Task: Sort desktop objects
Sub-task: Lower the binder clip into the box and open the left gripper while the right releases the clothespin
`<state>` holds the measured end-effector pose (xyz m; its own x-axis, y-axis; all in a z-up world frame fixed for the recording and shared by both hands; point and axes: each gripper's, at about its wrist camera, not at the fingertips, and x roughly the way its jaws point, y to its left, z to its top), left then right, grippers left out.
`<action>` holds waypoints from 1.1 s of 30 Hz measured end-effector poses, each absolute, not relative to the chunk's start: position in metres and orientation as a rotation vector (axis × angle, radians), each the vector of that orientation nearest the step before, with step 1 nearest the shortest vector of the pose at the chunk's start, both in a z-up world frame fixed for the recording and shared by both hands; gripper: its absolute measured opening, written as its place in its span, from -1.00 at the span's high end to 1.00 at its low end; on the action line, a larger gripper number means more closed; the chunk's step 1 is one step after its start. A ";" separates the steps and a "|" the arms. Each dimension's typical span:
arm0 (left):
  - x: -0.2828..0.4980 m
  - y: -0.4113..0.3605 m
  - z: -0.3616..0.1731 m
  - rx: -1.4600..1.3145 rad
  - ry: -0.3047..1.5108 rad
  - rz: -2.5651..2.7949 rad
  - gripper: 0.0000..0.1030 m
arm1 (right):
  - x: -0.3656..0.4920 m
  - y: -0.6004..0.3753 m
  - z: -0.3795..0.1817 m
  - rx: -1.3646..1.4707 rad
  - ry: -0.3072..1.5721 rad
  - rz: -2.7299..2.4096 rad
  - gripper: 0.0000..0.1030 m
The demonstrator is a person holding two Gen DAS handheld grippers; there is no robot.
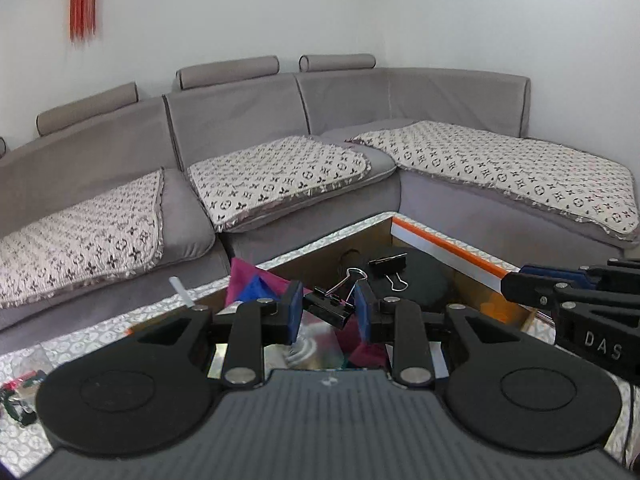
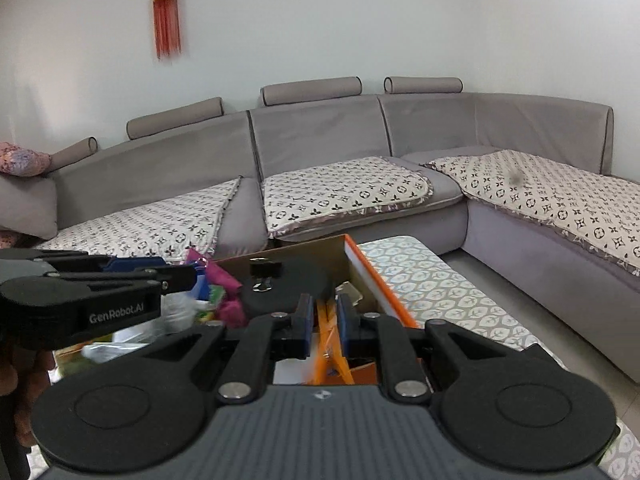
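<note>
Big grey sofa (image 1: 280, 120) fills the back of both views, patterned seat covers across it, and in front sits the table (image 2: 440, 280) with its leaf-print cloth. On that table, the open cardboard box (image 2: 360, 268) with the orange rim, the likely drop zone for this sort. Inside it there's a round black disc (image 1: 420, 276), magenta and blue folded paper (image 1: 248, 280) at the left side, and one black binder clip (image 1: 387, 264) already lying on the disc, its wire handles towards the camera.

Now the hands. The left gripper (image 1: 328, 312) is pinching a second black binder clip (image 1: 330, 308), pads pressed on its ends, so the clip's long axis runs straight across from pad to pad, tilted a little down to the right. Its silver wire handles (image 1: 352, 278) stick up and away, towards the box interior. It looks to hang over the near edge of the box, short of the disc.

The right gripper (image 2: 324, 316) has its jaws drawn tight on an orange object (image 2: 326, 344), blurred, can't say what it is; its length runs along the fingers, forward and back, above the box's right side.

My read: both loads go down into the box, the left hand nearer the disc and the other clip.
</note>
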<state>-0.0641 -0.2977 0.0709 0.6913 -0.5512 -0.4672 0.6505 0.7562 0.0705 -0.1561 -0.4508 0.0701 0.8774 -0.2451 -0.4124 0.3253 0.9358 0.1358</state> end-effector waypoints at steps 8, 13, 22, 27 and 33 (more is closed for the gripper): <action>-0.058 -0.307 0.067 0.243 0.497 -0.644 0.46 | -0.137 -0.459 0.059 0.228 0.436 -0.293 0.75; -0.061 -0.308 0.070 0.257 0.501 -0.639 0.46 | -0.137 -0.459 0.059 0.239 0.436 -0.280 0.75; -0.067 -0.319 0.070 0.290 0.467 -0.592 -0.51 | -0.133 -0.453 0.066 0.240 0.426 -0.273 0.63; -0.068 -0.316 0.071 0.284 0.462 -0.602 -0.62 | -0.138 -0.452 0.069 0.242 0.416 -0.282 0.50; -0.070 -0.312 0.075 0.269 0.456 -0.587 -0.62 | -0.146 -0.451 0.072 0.241 0.411 -0.297 0.28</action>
